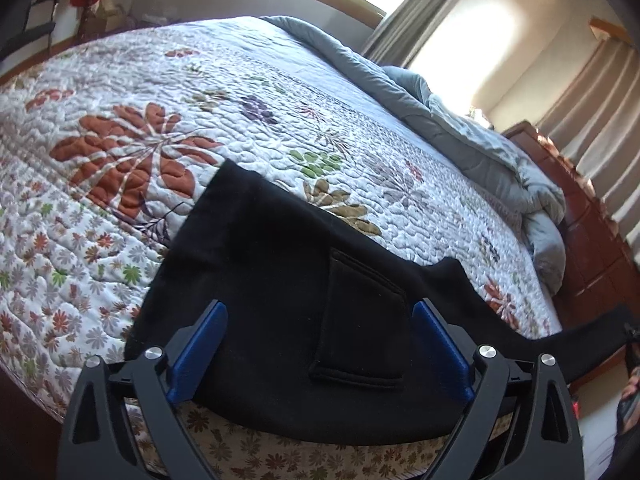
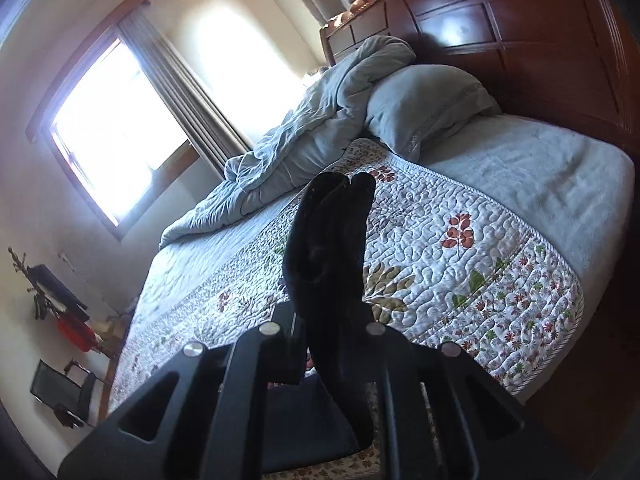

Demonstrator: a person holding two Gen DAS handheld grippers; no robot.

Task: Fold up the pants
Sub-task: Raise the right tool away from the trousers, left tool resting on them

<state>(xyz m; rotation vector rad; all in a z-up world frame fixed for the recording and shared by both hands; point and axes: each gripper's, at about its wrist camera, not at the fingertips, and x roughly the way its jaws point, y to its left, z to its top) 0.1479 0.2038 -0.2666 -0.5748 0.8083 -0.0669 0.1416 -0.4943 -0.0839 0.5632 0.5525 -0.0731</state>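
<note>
Black pants (image 1: 260,280) lie spread on the floral quilt (image 1: 120,140) at the near edge of the bed, a patch pocket (image 1: 360,320) facing up. One part of the fabric stretches off to the right and rises from the bed. My left gripper (image 1: 320,324) hovers over the pants, jaws wide open, its blue pads (image 1: 204,340) on either side of the pocket and not pinching cloth. My right gripper (image 2: 332,320) is shut on a bunched fold of the black pants (image 2: 328,240), lifted above the bed; the fabric hides its fingertips.
A crumpled grey duvet (image 2: 300,140) and a grey pillow (image 2: 432,100) lie by the wooden headboard (image 2: 540,40). A bright window (image 2: 112,120) with curtains (image 1: 592,128) is beyond the bed. A dark chair (image 2: 60,392) stands on the floor at the left.
</note>
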